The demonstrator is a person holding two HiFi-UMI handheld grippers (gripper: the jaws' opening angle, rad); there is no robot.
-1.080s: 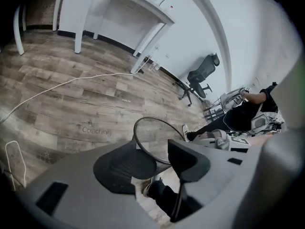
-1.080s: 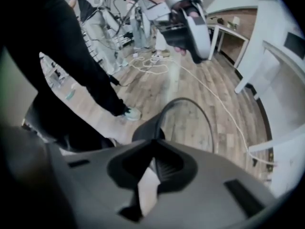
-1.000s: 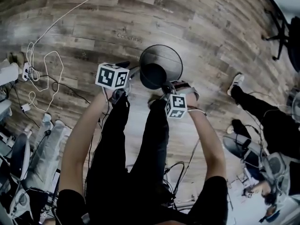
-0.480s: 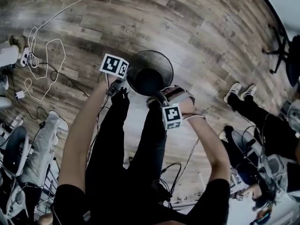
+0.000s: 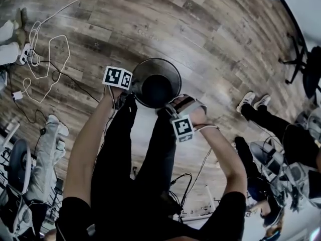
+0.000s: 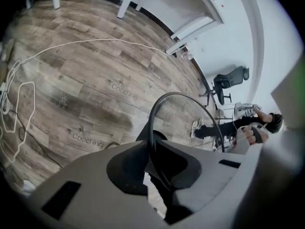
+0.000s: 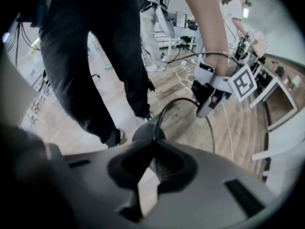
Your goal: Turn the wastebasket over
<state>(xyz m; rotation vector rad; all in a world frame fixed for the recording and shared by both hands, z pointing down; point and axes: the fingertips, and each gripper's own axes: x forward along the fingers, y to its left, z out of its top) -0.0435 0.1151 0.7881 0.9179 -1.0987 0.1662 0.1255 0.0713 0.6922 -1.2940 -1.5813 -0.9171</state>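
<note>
Black wire-mesh wastebasket (image 5: pixel 156 83) against a floor (image 5: pixel 210 29) of brown-and-grey wood-grain planks. A white cable (image 5: pixel 47 44) loops at 10 o'clock. The left cube (image 5: pixel 117 78) and right cube (image 5: pixel 183 128) bear black-and-white square markers. The person's trousers (image 5: pixel 125 154) are black.

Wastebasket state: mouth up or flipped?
Mouth up, not flipped: the head view looks down through the wastebasket rim, past its mesh wall, to the dark base.

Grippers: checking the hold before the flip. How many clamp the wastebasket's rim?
2. The left gripper, whose jaws have just been closing, pinches the wastebasket rim at its left; the right gripper pinches the near-right rim.
</note>
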